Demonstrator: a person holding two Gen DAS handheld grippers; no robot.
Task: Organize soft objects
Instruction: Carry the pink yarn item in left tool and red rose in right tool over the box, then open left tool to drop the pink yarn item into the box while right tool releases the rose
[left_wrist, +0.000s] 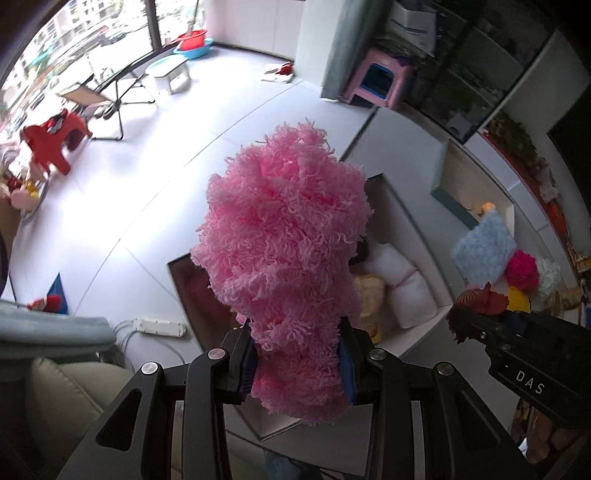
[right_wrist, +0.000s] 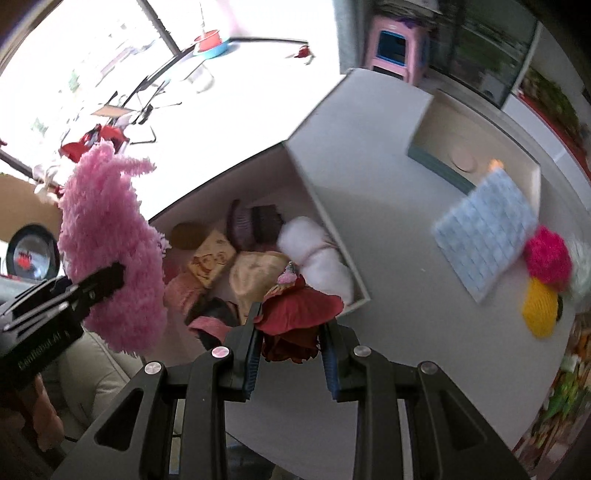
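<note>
Pink fluffy piece (left_wrist: 284, 258) is clamped in the left gripper (left_wrist: 299, 362), fingers (left_wrist: 245, 363) pressed into its lower end w/ shaggy pile bulging out both sides. It hangs over the open white box (left_wrist: 413, 221), above the soft stuff already inside: white pillow (left_wrist: 402, 280), yellowish cushion (left_wrist: 365, 295). Right gripper (right_wrist: 290, 363) fingers (right_wrist: 251, 365) are clamped on a red fabric item (right_wrist: 299, 314), held just above the near part of the same box (right_wrist: 325, 206).

Step, as I read it: both hands carrying soft items to the box, mid-transport, nothing let go yet. Next move prob calls for lowering each piece toward a free spot in the box, then spreading the fingers so it drops clear; box looks fairly full, so the pink piece may need a push down or a place on top. Watch for loops of yarn snagging on the finger pads at release.

Pink piece's long axis runs along the left gripper's pointing line, free end away from the fingers and toward the box and floor beyond; in the right wrist view it shows as a tall oblong at the left. Red item is bunched, no clear axis.

On the tabletop (right_wrist: 388, 221) beside the box, still unsorted: light blue quilted pad (right_wrist: 484, 236), magenta pompom (right_wrist: 546, 258), yellow knit piece (right_wrist: 539, 306).
</note>
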